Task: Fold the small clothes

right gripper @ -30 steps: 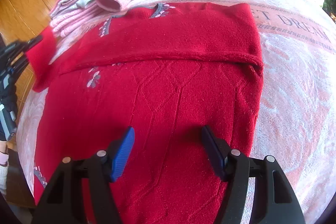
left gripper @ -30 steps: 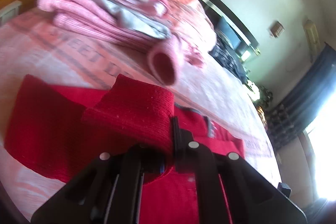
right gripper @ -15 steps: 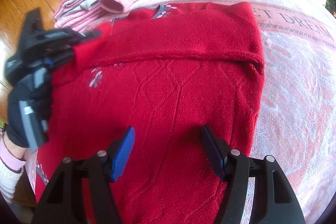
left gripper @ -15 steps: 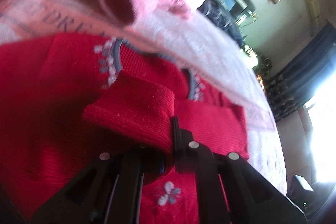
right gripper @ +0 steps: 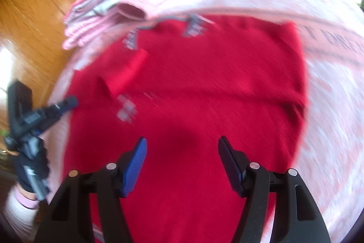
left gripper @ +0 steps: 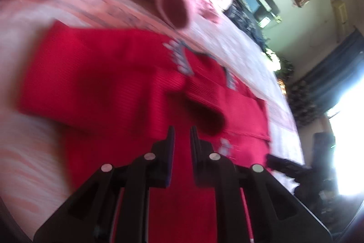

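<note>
Left gripper (left gripper: 182,132), bottom centre of left wrist view: jaws apart by a narrow gap, nothing between them, tips over red cloth. Seen also from right wrist view at left edge (right gripper: 68,103), held by a dark-gloved hand (right gripper: 29,165), tips at the sweater's left border.

Right gripper (right gripper: 182,147), bottom centre of right wrist view: blue-padded fingers (right gripper: 134,165) spread wide, empty, hovering above lower middle of the garment w/ a dark shadow between them.

Red sweater (right gripper: 204,88): spread flat, fills centre of both views; grey-white embroidery near the collar at upper centre. Sleeve cuff (right gripper: 127,74) lies folded inward across the body, left of centre. Right side w/ a folded-over edge.

Pink folded clothes pile (right gripper: 95,22): upper left, just beyond the collar; a rolled pink cuff (left gripper: 175,8) opens toward the lens.

Pink-white bedspread (right gripper: 329,106) underneath, lettering at right, blurred. Wooden wardrobe (right gripper: 34,3) far upper left.
</note>
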Available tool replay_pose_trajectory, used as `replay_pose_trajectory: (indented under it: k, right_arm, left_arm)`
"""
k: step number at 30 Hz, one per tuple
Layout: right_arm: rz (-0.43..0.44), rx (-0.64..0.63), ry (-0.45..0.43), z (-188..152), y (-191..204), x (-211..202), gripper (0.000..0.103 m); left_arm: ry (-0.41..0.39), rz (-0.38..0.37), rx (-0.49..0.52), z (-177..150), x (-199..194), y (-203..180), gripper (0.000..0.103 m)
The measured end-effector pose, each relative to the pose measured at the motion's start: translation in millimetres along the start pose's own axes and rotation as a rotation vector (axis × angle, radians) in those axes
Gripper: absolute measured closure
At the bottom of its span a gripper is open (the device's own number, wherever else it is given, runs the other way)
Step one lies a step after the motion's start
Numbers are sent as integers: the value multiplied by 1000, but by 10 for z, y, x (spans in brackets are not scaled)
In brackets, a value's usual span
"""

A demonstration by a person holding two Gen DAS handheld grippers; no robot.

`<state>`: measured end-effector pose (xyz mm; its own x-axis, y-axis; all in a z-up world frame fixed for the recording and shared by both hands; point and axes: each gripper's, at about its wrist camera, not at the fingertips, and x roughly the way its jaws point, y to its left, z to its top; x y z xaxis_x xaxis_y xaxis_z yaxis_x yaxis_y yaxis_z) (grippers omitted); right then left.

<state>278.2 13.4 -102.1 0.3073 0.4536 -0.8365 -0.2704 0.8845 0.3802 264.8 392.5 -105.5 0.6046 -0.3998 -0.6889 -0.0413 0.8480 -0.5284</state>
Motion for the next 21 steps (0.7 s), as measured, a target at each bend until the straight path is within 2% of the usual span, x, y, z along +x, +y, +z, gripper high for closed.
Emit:
replay_pose_trajectory:
  k: [1,3,5,8,10,13,15,16,20,21]
  right_arm:
    - [11,-5,7,110,75,51,38]
    - [3,-30,18,327,277,174,41]
    - [8,-48,29,505,450,284,41]
    - [20,-45,71,704,617,482,41]
    - [13,-39,105,801,671,631,41]
    - [6,3,158,908,657,886,45]
    - [33,35,179,956,639,1015,57]
    - [30,29,176,971,653,1038,60]
    - [-4,-83,150,1004,848,1059,92]
    - [-2,-93,142,999,864,1033,94]
  left_arm:
    - [-21,53,-14,85,-42,142,91]
    - [-37,75,-31,172,-81,326,91]
    - [-49,140,-23,260,-17,458,91]
    - [34,215,-24,344,310,592,93]
    - [22,200,-17,325,343,655,94]
    - [-2,144,-65,328,180,744,95]
    - [-27,141,-77,278,49,756,91]
    - [-39,155,-70,256,-7,767,91]
    - [-71,164,-64,193,-179,767,91]
    - [-78,162,-65,186,-227,707,91]
